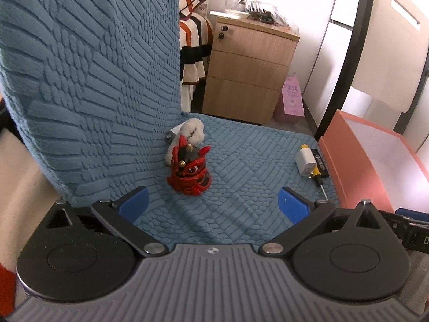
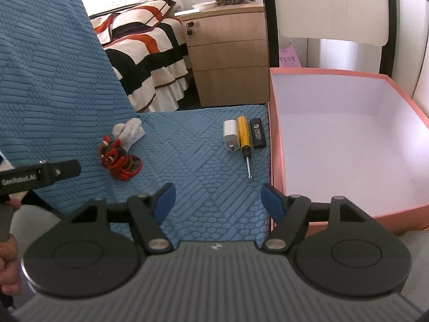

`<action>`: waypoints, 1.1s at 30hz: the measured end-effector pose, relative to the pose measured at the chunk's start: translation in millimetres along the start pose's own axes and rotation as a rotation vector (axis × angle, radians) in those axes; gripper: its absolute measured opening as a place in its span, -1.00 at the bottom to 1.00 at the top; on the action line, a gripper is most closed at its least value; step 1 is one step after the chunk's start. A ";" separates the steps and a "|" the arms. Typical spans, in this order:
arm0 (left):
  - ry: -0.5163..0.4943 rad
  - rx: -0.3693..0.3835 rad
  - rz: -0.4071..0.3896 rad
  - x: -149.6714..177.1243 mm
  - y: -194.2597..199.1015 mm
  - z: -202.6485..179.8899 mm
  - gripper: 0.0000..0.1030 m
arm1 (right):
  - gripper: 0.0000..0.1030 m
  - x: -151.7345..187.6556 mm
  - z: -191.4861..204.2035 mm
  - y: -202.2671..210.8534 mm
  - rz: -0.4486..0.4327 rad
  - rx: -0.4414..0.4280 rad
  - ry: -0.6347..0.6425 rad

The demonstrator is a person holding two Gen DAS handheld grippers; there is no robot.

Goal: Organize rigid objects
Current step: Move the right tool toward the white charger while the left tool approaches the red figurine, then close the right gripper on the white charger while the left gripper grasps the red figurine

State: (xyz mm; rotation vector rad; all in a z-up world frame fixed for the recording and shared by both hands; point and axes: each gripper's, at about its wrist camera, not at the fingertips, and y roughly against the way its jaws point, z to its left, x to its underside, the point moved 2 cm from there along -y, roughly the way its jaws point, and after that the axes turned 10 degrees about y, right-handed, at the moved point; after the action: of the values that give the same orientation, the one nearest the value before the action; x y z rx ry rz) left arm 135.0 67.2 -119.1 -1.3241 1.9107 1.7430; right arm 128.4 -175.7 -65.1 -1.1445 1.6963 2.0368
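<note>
A red and black figurine (image 1: 189, 171) stands on the blue textured seat cover (image 1: 241, 161), with a white fluffy toy (image 1: 191, 130) behind it. A white charger (image 2: 231, 135), a yellow screwdriver (image 2: 245, 141) and a black lighter (image 2: 258, 133) lie side by side near the orange box (image 2: 276, 145). The box is white inside and holds nothing. My left gripper (image 1: 213, 205) is open and empty, just short of the figurine. My right gripper (image 2: 218, 201) is open and empty, short of the screwdriver tip. The figurine (image 2: 119, 162) and fluffy toy (image 2: 128, 130) also show in the right wrist view.
The seat back (image 1: 88, 80) rises at the left. A wooden drawer cabinet (image 1: 246, 64) and a striped bed (image 2: 142, 51) stand behind. A chair frame (image 1: 346, 61) stands behind the box. The left gripper's body (image 2: 40, 177) enters the right wrist view at the left.
</note>
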 end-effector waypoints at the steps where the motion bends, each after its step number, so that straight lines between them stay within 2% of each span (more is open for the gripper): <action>1: -0.002 0.001 0.005 -0.3 -3.4 0.2 1.00 | 0.41 -0.8 -0.4 -1.9 -0.001 -0.011 -0.006; 4: 0.009 0.006 0.010 -1.2 -13.0 1.6 1.00 | 0.40 -4.8 -3.3 -5.0 -0.025 -0.072 -0.045; 9: 0.032 0.015 0.015 -3.5 -32.6 3.0 1.00 | 0.40 -13.8 0.4 -19.9 -0.024 -0.039 -0.028; 12: -0.002 0.017 0.017 -1.8 -44.7 -0.1 1.00 | 0.40 -16.8 1.9 -33.3 -0.007 -0.035 -0.025; 14: -0.019 0.015 0.021 -0.8 -54.4 -2.2 1.00 | 0.34 -18.5 2.7 -42.0 0.006 -0.021 -0.025; 20: 0.011 0.033 0.045 -6.9 -86.4 1.8 0.99 | 0.14 -26.2 7.0 -71.7 0.032 0.001 -0.008; 22: 0.016 0.029 0.050 -10.4 -96.4 3.7 0.98 | -0.16 -29.2 4.9 -82.2 0.036 0.008 -0.020; 23: 0.015 0.023 0.049 -12.6 -101.7 4.2 0.98 | -0.20 -30.4 3.3 -86.6 0.036 0.011 -0.029; 28: 0.010 -0.011 0.026 -21.9 -122.0 6.0 0.98 | -0.21 -38.9 1.8 -111.2 0.024 0.041 0.012; 33: 0.019 -0.025 0.053 -26.7 -141.2 12.7 0.95 | -0.21 -46.6 -8.9 -140.3 0.038 0.060 -0.014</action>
State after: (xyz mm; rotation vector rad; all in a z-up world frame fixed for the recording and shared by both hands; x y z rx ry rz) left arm 248.5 107.3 -198.8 -1.3140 1.9581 1.7909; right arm 251.9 -130.3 -133.0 -1.0848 1.7727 1.9973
